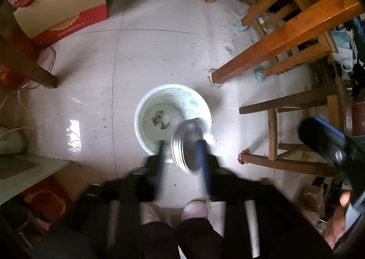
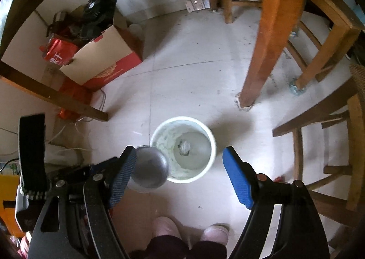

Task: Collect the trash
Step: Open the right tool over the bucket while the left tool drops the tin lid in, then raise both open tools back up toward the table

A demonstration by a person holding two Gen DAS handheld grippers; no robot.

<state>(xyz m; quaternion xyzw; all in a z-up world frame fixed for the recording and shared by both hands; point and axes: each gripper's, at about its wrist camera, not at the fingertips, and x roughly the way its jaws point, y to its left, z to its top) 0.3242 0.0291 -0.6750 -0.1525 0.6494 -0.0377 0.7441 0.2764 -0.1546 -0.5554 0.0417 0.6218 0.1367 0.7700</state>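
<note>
A white bucket (image 1: 146,142) stands on the tiled floor with a crumpled wad of trash (image 1: 161,119) at its bottom; it also shows in the right wrist view (image 2: 212,144) with the wad (image 2: 185,147). My left gripper (image 1: 182,144) is shut on a stack of silver foil dishes (image 1: 187,144), held tilted over the bucket's near rim. The dishes show in the right wrist view (image 2: 149,167). My right gripper (image 2: 180,163) is open and empty above the bucket's near side; it appears at the right edge of the left wrist view (image 1: 324,135).
Wooden table legs (image 1: 269,44) and stools (image 1: 292,126) crowd the right. A red and cream carton (image 1: 63,10) and red bags stand at the back left. Cords (image 2: 68,128) lie on the floor at left. The person's feet (image 2: 214,233) are below.
</note>
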